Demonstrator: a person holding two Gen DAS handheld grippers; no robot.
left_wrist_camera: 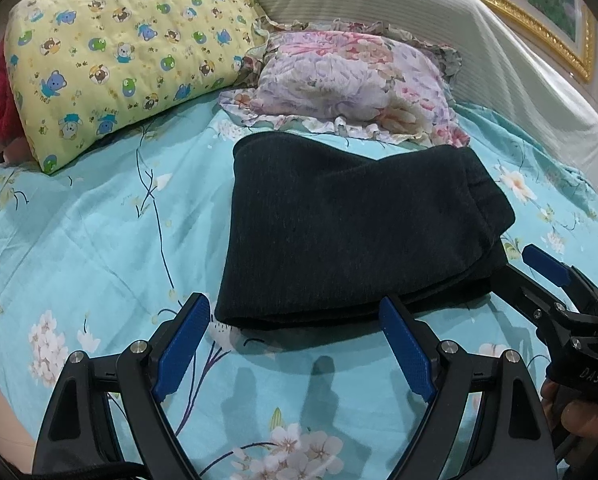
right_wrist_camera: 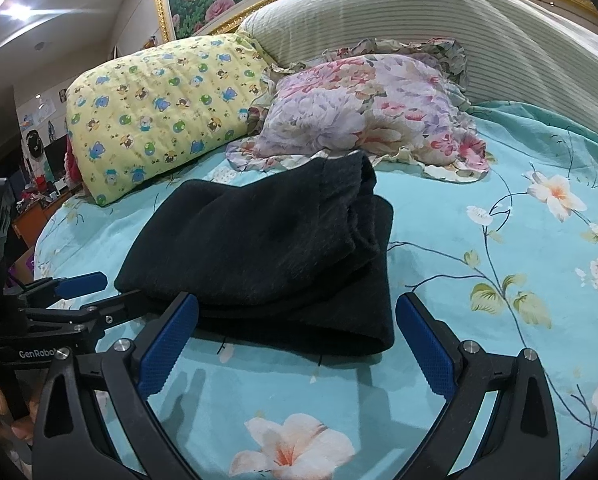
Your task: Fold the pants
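Observation:
Dark charcoal pants (left_wrist_camera: 347, 232) lie folded in a thick stack on the turquoise floral bedsheet (left_wrist_camera: 99, 240); they also show in the right wrist view (right_wrist_camera: 267, 248). My left gripper (left_wrist_camera: 295, 312) is open and empty at the near edge of the stack. My right gripper (right_wrist_camera: 297, 312) is open and empty at the stack's near right corner. The right gripper also shows in the left wrist view (left_wrist_camera: 515, 264) at the stack's right edge. The left gripper shows in the right wrist view (right_wrist_camera: 111, 292) at the stack's left edge, one finger under the fabric edge.
A yellow cartoon-print pillow (left_wrist_camera: 119, 52) and a floral ruffled pillow (left_wrist_camera: 347, 84) lie behind the pants. A striped cream bolster (left_wrist_camera: 439, 32) runs along the gold-framed headboard. Room clutter (right_wrist_camera: 31, 184) shows past the bed's left edge.

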